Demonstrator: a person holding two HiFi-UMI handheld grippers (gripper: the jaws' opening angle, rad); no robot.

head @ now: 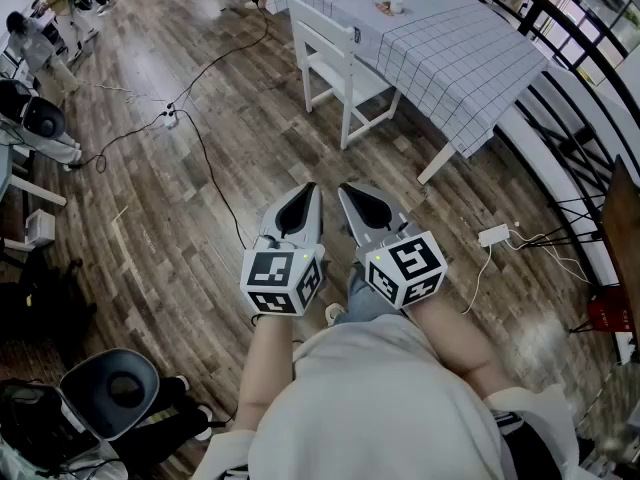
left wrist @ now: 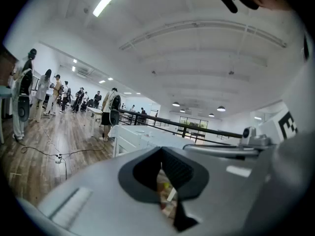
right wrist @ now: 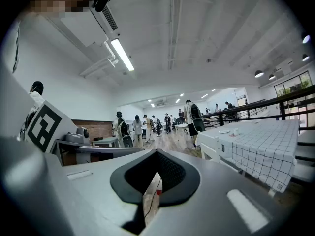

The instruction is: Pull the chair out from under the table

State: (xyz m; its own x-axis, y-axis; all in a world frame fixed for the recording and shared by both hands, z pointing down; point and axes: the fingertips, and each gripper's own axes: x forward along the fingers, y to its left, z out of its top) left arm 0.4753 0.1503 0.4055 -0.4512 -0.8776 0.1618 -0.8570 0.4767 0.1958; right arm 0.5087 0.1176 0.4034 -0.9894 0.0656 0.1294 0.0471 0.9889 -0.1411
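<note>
A white wooden chair [head: 335,63] stands pushed in at the near side of a table [head: 470,63] that wears a white checked cloth. My two grippers hang side by side over the wooden floor, well short of the chair and pointing toward it. The left gripper [head: 308,190] is shut with nothing in it, and so is the right gripper [head: 347,190]. In the right gripper view the chair [right wrist: 210,149] and the table [right wrist: 268,154] lie ahead to the right of the shut right gripper [right wrist: 157,152]. The left gripper view shows the chair [left wrist: 129,140] beyond the shut left gripper [left wrist: 161,150].
Black cables [head: 205,133] and a power strip [head: 170,119] run across the floor to the left. A white adapter [head: 494,235] lies at the right. A black railing [head: 565,38] bounds the far side. A grey stool [head: 112,393] stands at the lower left. People [head: 35,38] stand far left.
</note>
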